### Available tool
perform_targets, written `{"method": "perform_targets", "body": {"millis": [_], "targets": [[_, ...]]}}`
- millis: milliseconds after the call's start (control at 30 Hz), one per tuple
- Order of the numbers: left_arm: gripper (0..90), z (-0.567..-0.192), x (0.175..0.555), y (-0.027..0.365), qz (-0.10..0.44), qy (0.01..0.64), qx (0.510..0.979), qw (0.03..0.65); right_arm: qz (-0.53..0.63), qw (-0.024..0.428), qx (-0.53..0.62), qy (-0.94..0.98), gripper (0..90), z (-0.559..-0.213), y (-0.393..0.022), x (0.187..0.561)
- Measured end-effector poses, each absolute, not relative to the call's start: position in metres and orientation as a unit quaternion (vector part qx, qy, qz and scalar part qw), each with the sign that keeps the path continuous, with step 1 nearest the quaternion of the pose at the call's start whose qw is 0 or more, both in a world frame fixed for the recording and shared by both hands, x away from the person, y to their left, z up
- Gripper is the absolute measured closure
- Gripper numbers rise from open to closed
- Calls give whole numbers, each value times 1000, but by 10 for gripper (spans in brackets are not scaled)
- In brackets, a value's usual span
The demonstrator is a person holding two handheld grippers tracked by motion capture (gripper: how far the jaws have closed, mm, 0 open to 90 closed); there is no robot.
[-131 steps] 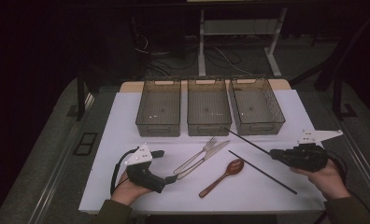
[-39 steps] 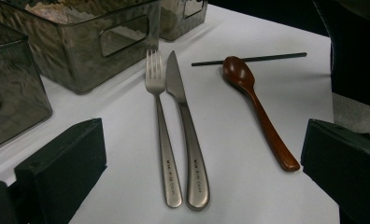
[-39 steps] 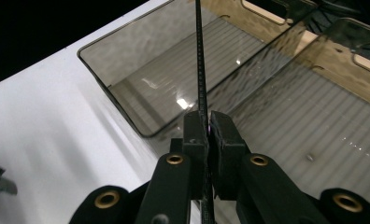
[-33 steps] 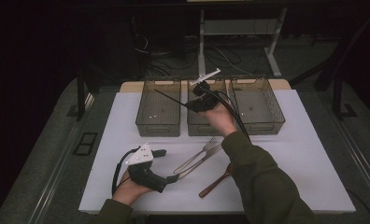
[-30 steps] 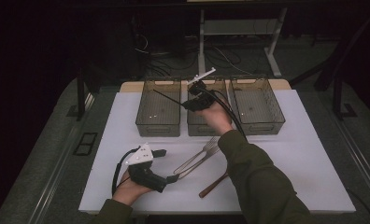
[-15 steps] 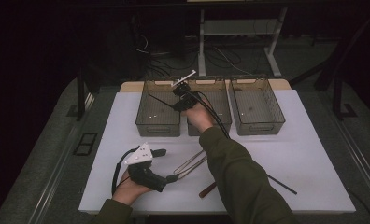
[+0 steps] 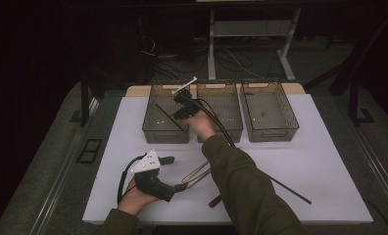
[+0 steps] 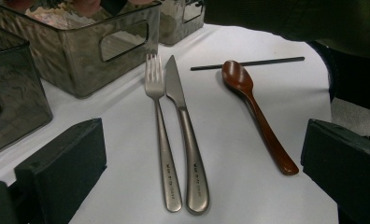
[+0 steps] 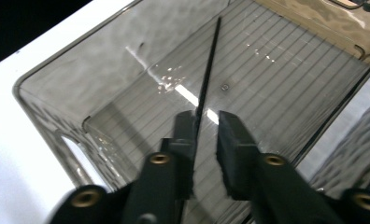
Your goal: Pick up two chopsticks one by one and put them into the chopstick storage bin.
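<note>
Right gripper [image 7: 178, 104] is upper centre of the high view, reached out over the leftmost of three clear bins [image 7: 155, 131]. A black chopstick [image 7: 168, 116] lies slanted inside that bin, one end low toward the bin's near wall, the other rising to the gripper. In the right gripper view the chopstick [image 9: 209, 65] runs from between the jaws up toward the top of the frame, across the ribbed bin floor [image 9: 276, 93].

The right jaws have just been opening; the gap is narrow, and the chopstick sits against the left pad with daylight beside the right one. Whether the left pad is touching the stick is hard to make out from this angle; it does not look clamped.

Left gripper [image 7: 171, 172] is at lower left of the high view, held in the person's hand low over the white surface [image 7: 329, 161]. Its jaws stand wide apart with nothing between them, as the left gripper view shows.

Left gripper view, centre of frame: fork [image 8: 162, 140] and knife [image 8: 185, 135] side by side, touching along the handles. Right of them a brown spoon [image 8: 258, 112], bowl pointing away. A second black chopstick [image 8: 247, 63] lies across the surface just beyond the spoon's bowl.
</note>
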State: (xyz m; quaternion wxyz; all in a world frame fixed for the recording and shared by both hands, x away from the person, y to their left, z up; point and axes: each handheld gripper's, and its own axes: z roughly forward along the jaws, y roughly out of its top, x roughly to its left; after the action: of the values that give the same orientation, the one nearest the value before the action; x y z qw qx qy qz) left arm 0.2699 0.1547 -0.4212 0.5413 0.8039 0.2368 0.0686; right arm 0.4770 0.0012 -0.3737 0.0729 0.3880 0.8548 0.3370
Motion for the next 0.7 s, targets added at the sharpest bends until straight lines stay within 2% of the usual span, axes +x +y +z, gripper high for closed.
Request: {"method": "perform_targets", "body": {"millis": [200, 233, 300, 700], "targets": [[0, -421, 269, 155, 70, 236, 805, 541, 372, 59, 373, 848, 535, -359, -15, 470], [0, -421, 269, 155, 70, 233, 805, 540, 372, 59, 373, 848, 535, -359, -15, 470], [0, -421, 269, 155, 71, 235, 806, 539, 391, 53, 365, 843, 479, -353, -27, 464], [0, -422, 270, 154, 70, 235, 811, 531, 417, 52, 349, 838, 405, -339, -76, 449]]}}
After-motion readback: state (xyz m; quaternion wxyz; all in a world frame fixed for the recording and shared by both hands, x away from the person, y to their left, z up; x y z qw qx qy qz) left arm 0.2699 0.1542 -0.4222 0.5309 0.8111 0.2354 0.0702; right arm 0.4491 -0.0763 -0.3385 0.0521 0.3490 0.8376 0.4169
